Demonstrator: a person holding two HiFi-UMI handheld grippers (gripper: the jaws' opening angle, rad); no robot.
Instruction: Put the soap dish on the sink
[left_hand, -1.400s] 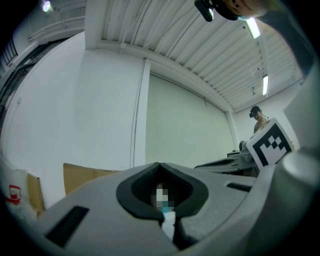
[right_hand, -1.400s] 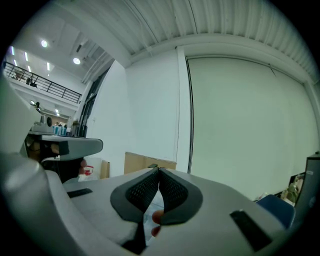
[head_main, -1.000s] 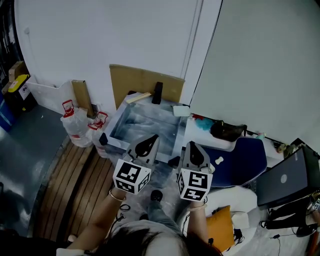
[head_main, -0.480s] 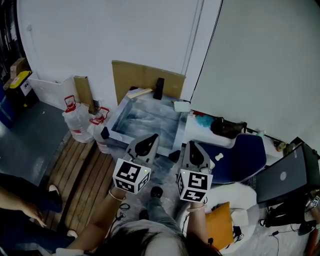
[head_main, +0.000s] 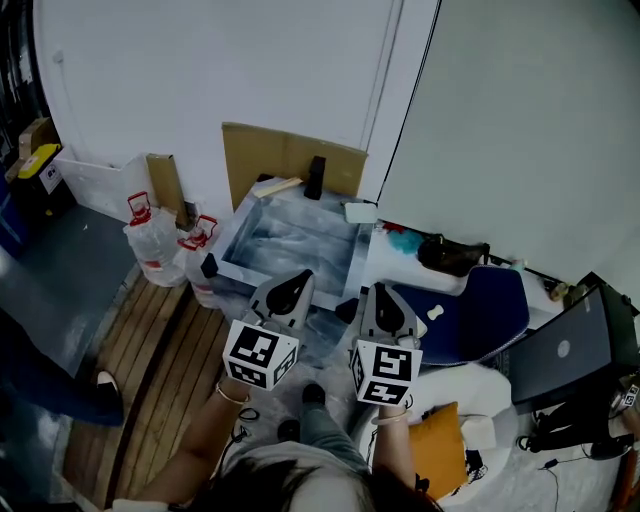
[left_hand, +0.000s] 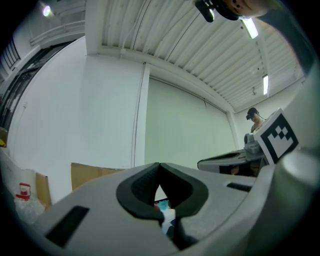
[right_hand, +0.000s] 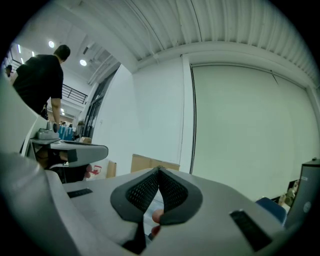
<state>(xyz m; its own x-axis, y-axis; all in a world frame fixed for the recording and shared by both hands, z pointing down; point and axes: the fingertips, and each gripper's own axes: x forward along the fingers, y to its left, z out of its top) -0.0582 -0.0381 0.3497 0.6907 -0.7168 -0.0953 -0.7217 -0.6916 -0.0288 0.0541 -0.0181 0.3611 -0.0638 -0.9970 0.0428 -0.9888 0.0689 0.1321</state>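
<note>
Position check: soap dish (head_main: 360, 212) at sink (head_main: 290, 245) corner, both jaw pairs closed.
The pale piece I take for the soap dish lies at the sink's far right corner, above frame centre, on or against the rim. My left gripper (head_main: 300, 280) and right gripper (head_main: 382, 295) hover below it, jaws pressed together on nothing. I verify its seating on the rim before any move.

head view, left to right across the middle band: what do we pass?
Order: red-handled plastic bags → sink → blue chair → laptop.
</note>
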